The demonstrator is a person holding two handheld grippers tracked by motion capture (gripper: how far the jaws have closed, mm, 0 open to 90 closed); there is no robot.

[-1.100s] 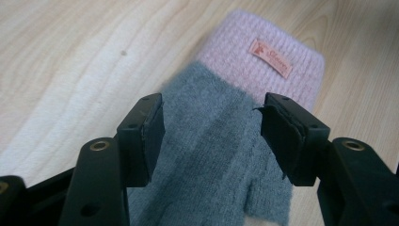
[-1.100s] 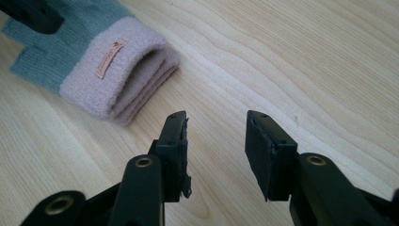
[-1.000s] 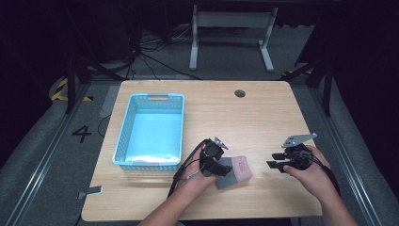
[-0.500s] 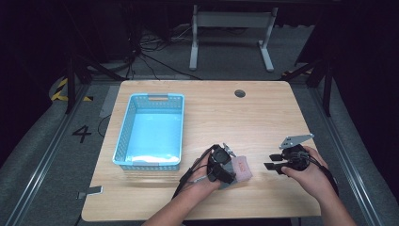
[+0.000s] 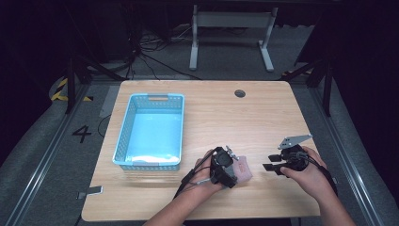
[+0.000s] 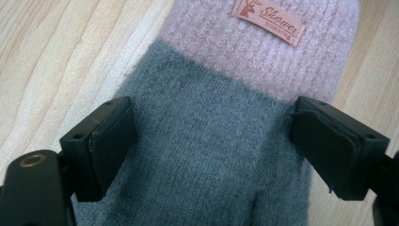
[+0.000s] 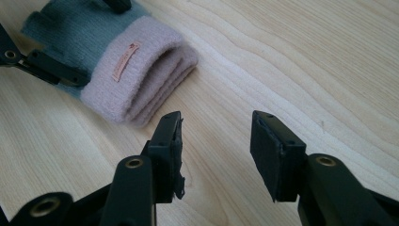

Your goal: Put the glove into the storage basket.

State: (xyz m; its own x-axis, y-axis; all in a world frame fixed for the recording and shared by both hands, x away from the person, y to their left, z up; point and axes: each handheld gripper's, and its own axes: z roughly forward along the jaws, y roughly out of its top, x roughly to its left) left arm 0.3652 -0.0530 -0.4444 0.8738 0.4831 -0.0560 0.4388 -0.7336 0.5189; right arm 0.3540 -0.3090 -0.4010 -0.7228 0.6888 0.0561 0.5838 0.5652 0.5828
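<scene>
The left gripper (image 6: 211,146) is down over a knitted glove (image 6: 221,155), jaws spread wide with one pad on each side of the grey-green part. The pads look like they're right at the edges of the knit, but nothing's squeezed, so it's released, not clamped. The glove has a pink ribbed cuff (image 6: 263,56) with a small sewn label (image 6: 268,21) on it, and it lies flat on the wooden worktop (image 6: 56,61).

From above, the left gripper (image 5: 225,165) sits near the front edge of the worktop (image 5: 226,113), with the pink end of the glove (image 5: 243,169) poking out to its right.

The right gripper (image 7: 215,153) is just beside it, also wide open and holding nothing, hovering low over bare wood with the glove (image 7: 117,66) a little way in front of its jaws. In the high view the right gripper (image 5: 277,165) is at the front right, the person's hand (image 5: 308,174) wrapped around it.

A light blue plastic basket (image 5: 123,141) stands on the left half of the worktop, well apart from the glove.
</scene>
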